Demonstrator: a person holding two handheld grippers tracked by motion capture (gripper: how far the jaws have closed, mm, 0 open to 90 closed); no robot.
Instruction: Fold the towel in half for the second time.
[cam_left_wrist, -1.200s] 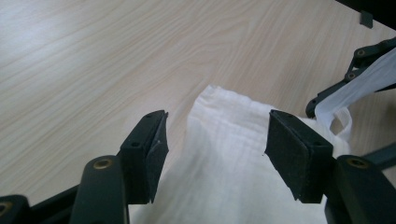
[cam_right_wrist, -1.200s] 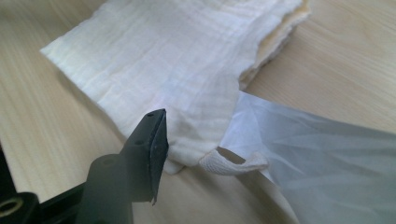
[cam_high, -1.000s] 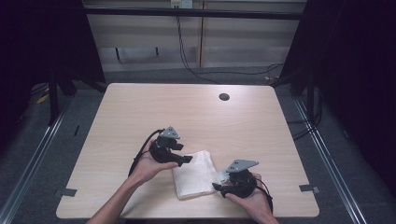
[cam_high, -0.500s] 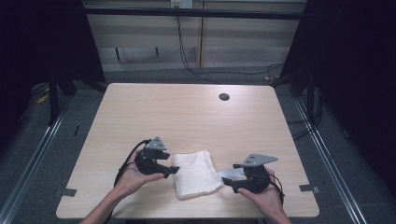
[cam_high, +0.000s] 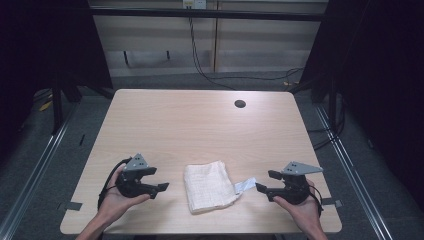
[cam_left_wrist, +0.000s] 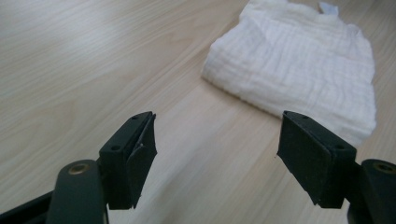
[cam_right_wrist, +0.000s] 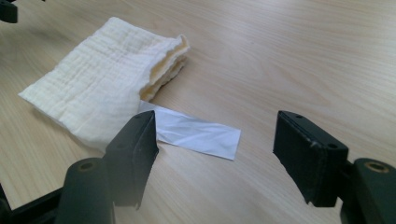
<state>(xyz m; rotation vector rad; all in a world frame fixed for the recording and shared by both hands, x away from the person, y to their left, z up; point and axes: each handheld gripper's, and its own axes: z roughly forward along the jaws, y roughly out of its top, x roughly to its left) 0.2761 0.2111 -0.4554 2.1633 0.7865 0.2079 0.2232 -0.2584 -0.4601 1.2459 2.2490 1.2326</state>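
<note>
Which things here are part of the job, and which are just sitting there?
Part of the job:
folded white cloth with its white label
left gripper, jaws open
right gripper, jaws open

Just there:
wooden table
round hole in the table's far side

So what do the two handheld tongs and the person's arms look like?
Both tongs, left and right, are black, each topped by a grey three-cornered plate. A black cable loops from the back of each. Each has two flat, rectangular black jaws with dark pads, on arms fixed by brass-coloured pivots. The forearms are bare, with no sleeves or gloves in sight.
</note>
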